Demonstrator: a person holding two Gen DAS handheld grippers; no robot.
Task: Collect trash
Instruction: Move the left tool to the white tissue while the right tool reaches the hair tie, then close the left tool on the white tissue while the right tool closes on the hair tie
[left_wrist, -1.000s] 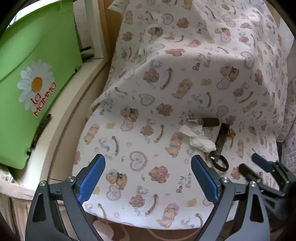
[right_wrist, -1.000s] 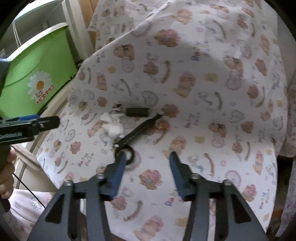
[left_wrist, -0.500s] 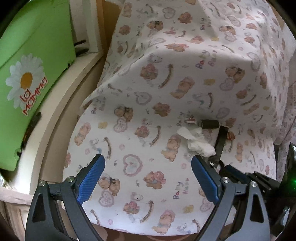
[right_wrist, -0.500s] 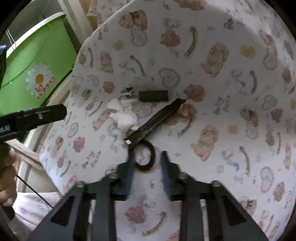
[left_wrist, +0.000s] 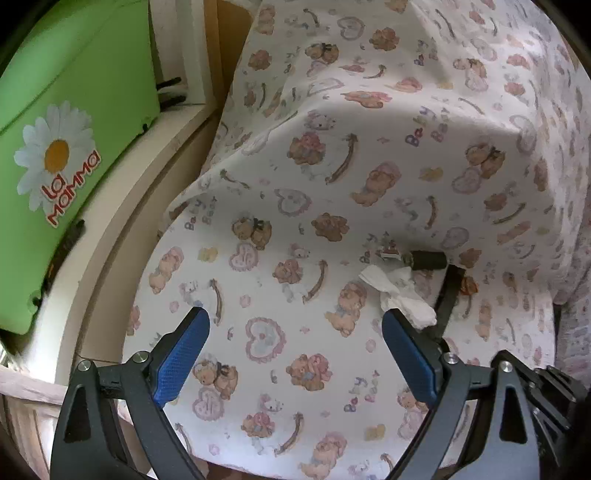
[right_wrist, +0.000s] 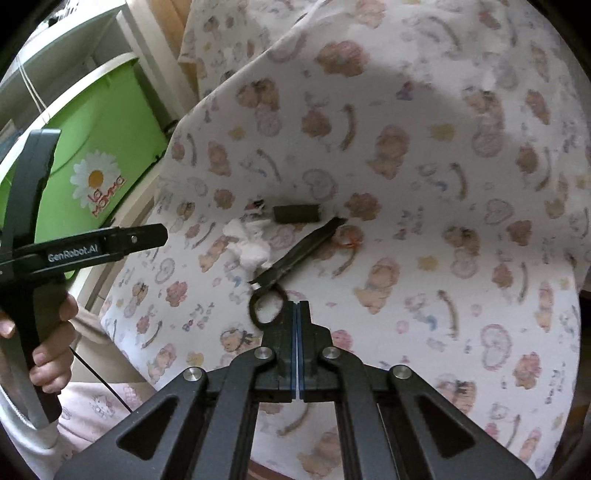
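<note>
Trash lies on a teddy-bear print cloth: a crumpled white tissue, a dark short cylinder, a small torn wrapper, an orange rubber band and a black strap ending in a ring. My right gripper is shut, its tips at the right edge of that ring, which runs under the left finger. My left gripper hangs open above the cloth, left of the tissue, holding nothing.
A green bin with a daisy logo stands at the left on a pale ledge. The cloth drapes over a raised hump at the back. A hand holds the left gripper's handle at the lower left.
The right gripper's jaws went from half open around the strap's ring to fully shut at its edge. The left gripper stayed open, and its view slid slightly left.
</note>
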